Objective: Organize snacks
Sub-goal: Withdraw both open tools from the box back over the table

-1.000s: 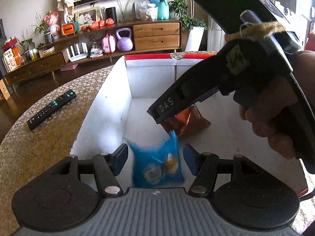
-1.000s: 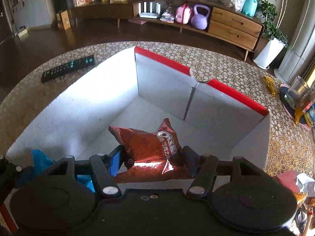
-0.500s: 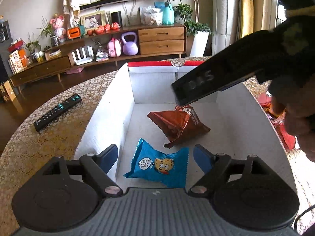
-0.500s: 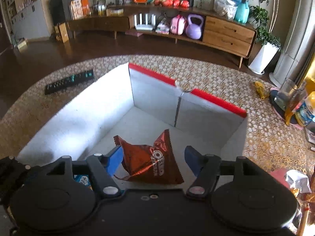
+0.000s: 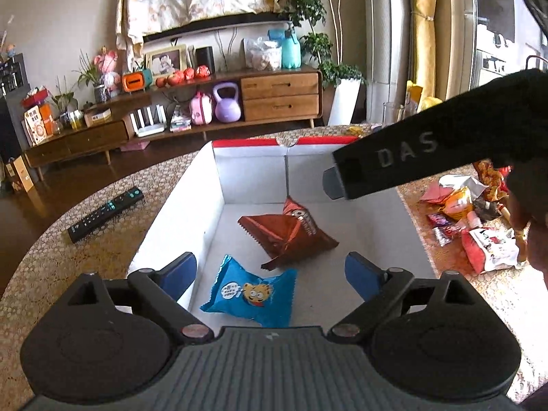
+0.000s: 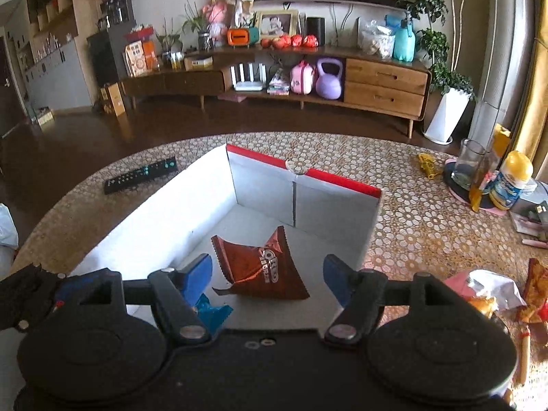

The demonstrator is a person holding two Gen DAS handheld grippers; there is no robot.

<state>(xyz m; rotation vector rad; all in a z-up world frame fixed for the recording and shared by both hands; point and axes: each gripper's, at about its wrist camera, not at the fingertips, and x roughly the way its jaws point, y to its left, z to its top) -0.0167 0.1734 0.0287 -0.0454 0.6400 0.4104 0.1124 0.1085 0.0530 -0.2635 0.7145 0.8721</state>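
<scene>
A white box with a red rim (image 5: 178,215) (image 6: 263,188) stands on the table. On its floor lie a brown Oreo pack (image 5: 287,234) (image 6: 263,267) and, nearer to me, a blue snack pack with a cartoon tiger (image 5: 251,294) (image 6: 212,310). My left gripper (image 5: 270,270) hovers above the blue pack; its jaws are opening and touch nothing. Above the brown pack my right gripper (image 6: 267,270) is open, with its pads clear of the pack. The right gripper's black body (image 5: 411,157) crosses the right side of the left wrist view.
A black remote (image 5: 106,214) (image 6: 140,174) lies left of the box on the lace cloth. Several loose snack packs (image 5: 472,212) (image 6: 496,291) are heaped right of the box. A glass (image 6: 472,164) and a yellow-capped bottle (image 6: 512,181) stand at the far right.
Both grippers have risen and drawn back from the box. The left jaws have spread and the blue pack now lies flat; the brown pack lies free below the right jaws.
</scene>
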